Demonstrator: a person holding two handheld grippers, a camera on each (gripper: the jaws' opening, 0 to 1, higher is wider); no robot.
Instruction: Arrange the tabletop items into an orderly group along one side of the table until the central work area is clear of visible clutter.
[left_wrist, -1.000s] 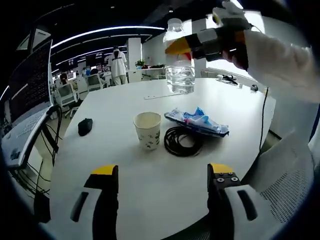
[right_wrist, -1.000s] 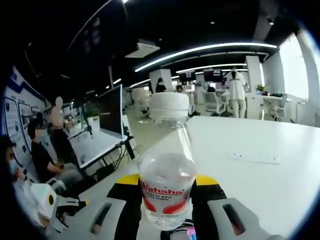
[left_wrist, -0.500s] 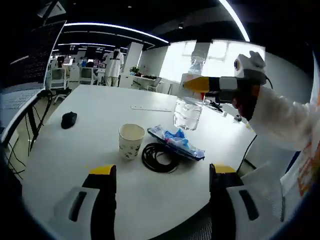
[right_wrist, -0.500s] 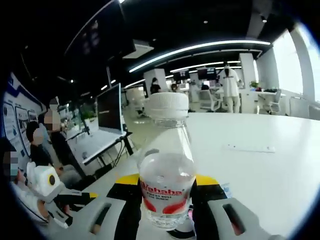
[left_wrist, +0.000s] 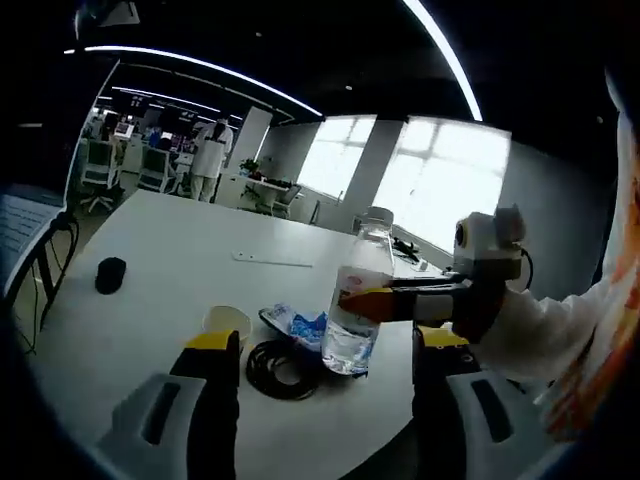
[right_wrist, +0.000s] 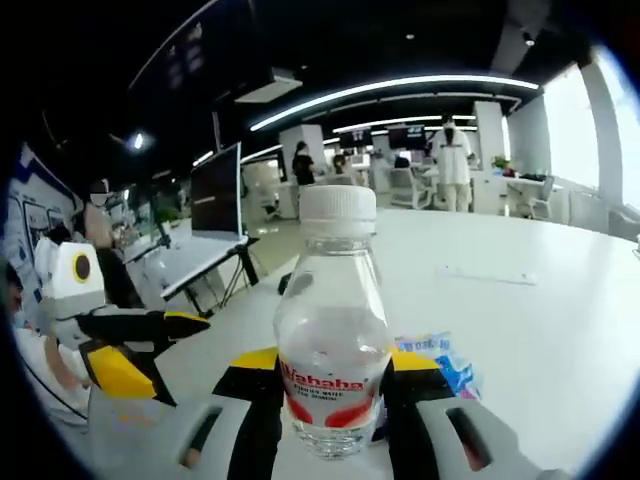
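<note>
A clear water bottle with a white cap and red label stands upright, low over the white table, close beside a black cable coil and a blue-and-white packet. I cannot tell whether its base touches the table. My right gripper reaches in from the right, shut on the bottle's middle. In the right gripper view the bottle sits between the yellow-tipped jaws of my right gripper. A paper cup stands left of the coil. My left gripper is open and holds nothing.
A black mouse lies far left on the table and a thin white strip farther back. My left gripper shows at the left of the right gripper view, the packet behind the bottle. Desks, monitors and people fill the office beyond.
My right gripper has brought the bottle down from high above the table to just beside the coil and packet. Both views have swung with the hands; the left gripper stays open.
</note>
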